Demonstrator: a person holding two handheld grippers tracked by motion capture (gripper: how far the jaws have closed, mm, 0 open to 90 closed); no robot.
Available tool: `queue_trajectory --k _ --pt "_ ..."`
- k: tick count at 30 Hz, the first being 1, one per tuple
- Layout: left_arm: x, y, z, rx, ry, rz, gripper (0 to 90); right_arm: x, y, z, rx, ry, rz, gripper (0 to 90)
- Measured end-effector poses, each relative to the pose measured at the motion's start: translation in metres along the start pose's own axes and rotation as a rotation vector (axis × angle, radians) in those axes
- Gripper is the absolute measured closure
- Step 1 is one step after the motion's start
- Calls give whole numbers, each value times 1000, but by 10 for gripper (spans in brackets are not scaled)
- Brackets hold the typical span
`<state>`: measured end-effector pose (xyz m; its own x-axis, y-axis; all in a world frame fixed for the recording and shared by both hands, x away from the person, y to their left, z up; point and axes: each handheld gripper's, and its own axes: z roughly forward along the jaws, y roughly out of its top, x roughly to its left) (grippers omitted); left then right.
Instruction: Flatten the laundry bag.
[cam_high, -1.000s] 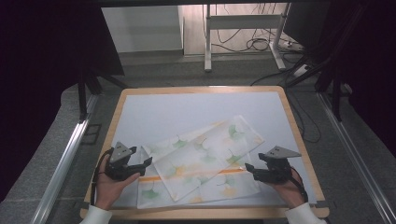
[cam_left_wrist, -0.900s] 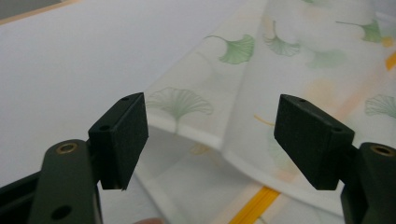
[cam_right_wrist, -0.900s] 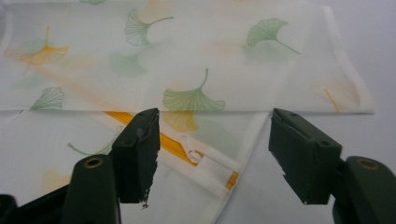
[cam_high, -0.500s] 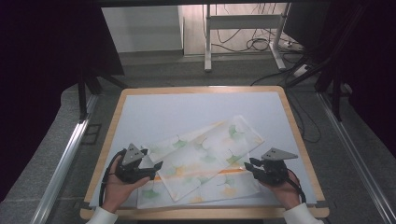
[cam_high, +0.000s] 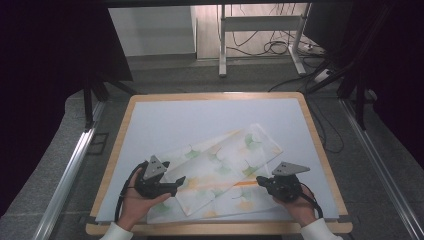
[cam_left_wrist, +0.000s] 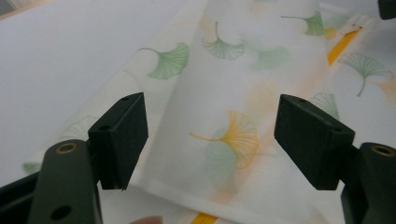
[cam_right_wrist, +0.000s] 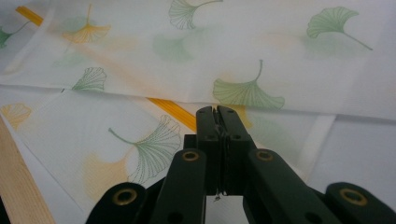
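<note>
The left gripper (cam_left_wrist: 211, 140) has its two black jaws rising from the bottom corners of the frame, standing wide apart with open space between them. Under and beyond them lies a white cloth (cam_left_wrist: 233, 93) printed with green and orange fan-shaped leaves; one orange leaf sits in the middle of the frame, between the jaws. The left jaw stands at the cloth's folded edge, which runs from the top middle down to the lower left. An orange stripe (cam_left_wrist: 343, 44) shows in the upper right, and another short piece at the bottom middle. The pale table top (cam_left_wrist: 70, 56) takes up the upper left. A fingertip (cam_left_wrist: 147, 220) peeks in at the bottom edge.
</note>
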<state>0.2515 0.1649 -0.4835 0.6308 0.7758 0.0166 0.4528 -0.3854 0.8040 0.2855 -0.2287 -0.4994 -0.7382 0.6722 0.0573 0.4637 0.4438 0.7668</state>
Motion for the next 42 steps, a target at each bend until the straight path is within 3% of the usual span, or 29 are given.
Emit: queue_trajectory --k 6,7,8,9,11,14,18,24,33,35,37,42 --pt "-14 2 12 23 -35 25 254 4 -1 4 14 24 -6 873" --pt "-17 3 17 29 -59 21 254 4 -1 4 14 24 -6 873" --pt "-24 5 25 43 -109 14 258 6 -1 6 19 46 -4 880" --pt "-29 7 30 52 -116 24 259 7 -1 7 22 53 -2 883" --pt "-32 8 33 59 -117 35 259 8 -1 8 23 58 -1 883" --pt "-50 12 48 84 -140 77 258 11 -3 11 44 64 -2 883" --pt "-59 15 58 102 -150 97 258 14 -4 14 62 66 -17 883" --pt "-66 18 72 132 -157 97 267 14 -5 17 83 78 -19 884" --pt "-79 22 96 164 -172 145 270 16 -6 21 108 89 -31 886" --pt "-80 22 100 180 -183 147 298 17 -6 22 112 90 -29 886" --pt "-80 21 104 200 -177 160 384 16 -7 23 122 96 -33 886" --pt "-73 21 103 199 -184 147 547 17 -7 25 139 101 -35 884"
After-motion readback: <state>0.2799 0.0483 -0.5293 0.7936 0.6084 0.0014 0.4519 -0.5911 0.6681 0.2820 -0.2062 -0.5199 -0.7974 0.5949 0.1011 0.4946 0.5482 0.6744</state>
